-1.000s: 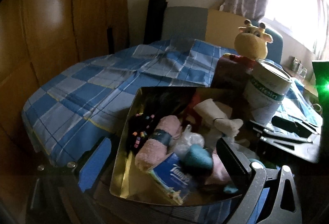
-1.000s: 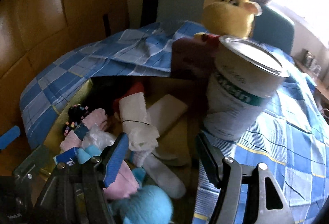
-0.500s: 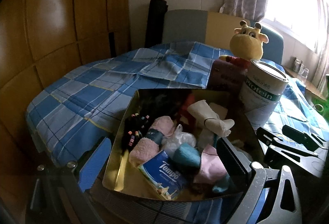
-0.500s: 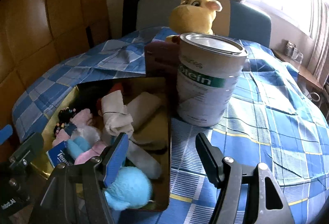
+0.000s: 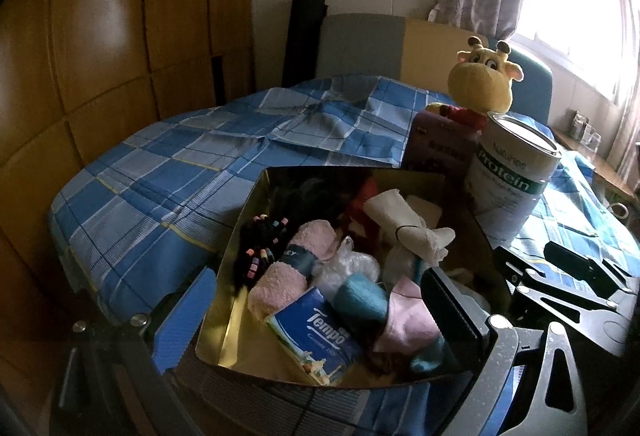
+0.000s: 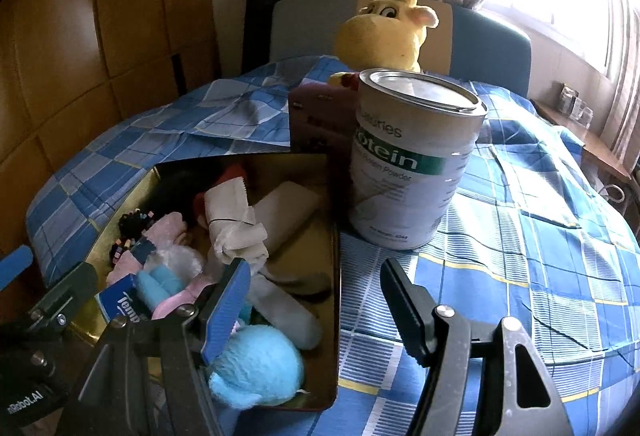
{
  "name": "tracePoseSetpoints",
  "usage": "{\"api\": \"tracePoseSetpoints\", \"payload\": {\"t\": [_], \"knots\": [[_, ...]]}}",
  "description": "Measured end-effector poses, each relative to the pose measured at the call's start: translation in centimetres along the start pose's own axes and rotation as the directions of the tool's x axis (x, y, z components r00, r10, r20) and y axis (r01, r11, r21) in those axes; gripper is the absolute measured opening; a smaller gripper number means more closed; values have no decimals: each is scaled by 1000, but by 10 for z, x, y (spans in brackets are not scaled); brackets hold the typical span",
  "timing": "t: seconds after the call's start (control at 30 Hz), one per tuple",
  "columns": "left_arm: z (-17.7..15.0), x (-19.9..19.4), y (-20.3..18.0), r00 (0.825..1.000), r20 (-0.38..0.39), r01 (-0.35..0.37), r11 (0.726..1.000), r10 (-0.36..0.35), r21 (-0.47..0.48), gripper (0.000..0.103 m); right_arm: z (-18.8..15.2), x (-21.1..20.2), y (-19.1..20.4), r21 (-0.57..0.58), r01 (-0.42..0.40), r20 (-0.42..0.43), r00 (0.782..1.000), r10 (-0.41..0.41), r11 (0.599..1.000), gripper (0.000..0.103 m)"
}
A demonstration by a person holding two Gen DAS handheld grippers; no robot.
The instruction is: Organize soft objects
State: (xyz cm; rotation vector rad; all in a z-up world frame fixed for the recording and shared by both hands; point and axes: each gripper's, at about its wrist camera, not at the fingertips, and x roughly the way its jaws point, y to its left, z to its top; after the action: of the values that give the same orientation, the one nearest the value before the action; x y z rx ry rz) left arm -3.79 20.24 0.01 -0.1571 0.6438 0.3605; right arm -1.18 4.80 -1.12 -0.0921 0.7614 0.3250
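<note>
- The right gripper [image 6: 316, 300] hangs nearest in its own view, jaws standing well apart with nothing between them; it straddles the right wall of the gold tin [image 6: 334, 236], one finger over the tin and the other over the checked cloth [image 6: 520, 236].
- The left gripper [image 5: 320, 316] also stands wide and empty, its fingers on either side of the tin's near end in the left wrist view.
- The soft things lie inside the tin: a fluffy blue ball [image 6: 256, 364] at 6 o'clock in the right view, just under the right gripper's blue pad; a white sock [image 6: 288, 308] beside it; a tied white bundle [image 6: 236, 224] near the middle.
- On the tin's left side sit a rolled pink towel [image 5: 296, 268], a tissue pack [image 5: 320, 340] and a black beaded item [image 5: 260, 244] at about 9 o'clock.
- Beyond the tin at 1 o'clock stands a protein can [image 6: 412, 155], with a dark red box [image 6: 316, 115] just beside it.
- Farthest, at 12 o'clock, a yellow plush giraffe [image 6: 384, 27] sits behind the can, outside the tin.
- My reading: this is a pause between picks, choosing the next item.
- The next move probably calls for lowering one gripper onto a single soft piece, closing gently, and keeping clear of the tin wall.
</note>
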Motion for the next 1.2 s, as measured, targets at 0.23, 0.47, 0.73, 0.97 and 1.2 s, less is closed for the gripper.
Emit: {"api": "tracePoseSetpoints", "payload": {"t": [0.23,0.47,0.73,0.97,1.2], "knots": [[0,0,1,1000,-4,-3,1000,3,-6,103,-1,2,0,5,-4,-7,1000,4,1000,68],[-1,1,1,1000,-12,-3,1000,3,-4,103,-1,2,0,5,-5,-9,1000,5,1000,68],[-1,1,1,1000,-16,-7,1000,7,-3,103,-2,2,0,6,-7,-9,1000,7,1000,68],[-2,2,1,1000,-19,-7,1000,7,-1,103,-2,1,0,6,-7,-8,1000,7,1000,68],[-2,2,1,1000,-22,-7,1000,7,-1,103,-3,1,-1,8,-8,-9,1000,8,1000,68]]}}
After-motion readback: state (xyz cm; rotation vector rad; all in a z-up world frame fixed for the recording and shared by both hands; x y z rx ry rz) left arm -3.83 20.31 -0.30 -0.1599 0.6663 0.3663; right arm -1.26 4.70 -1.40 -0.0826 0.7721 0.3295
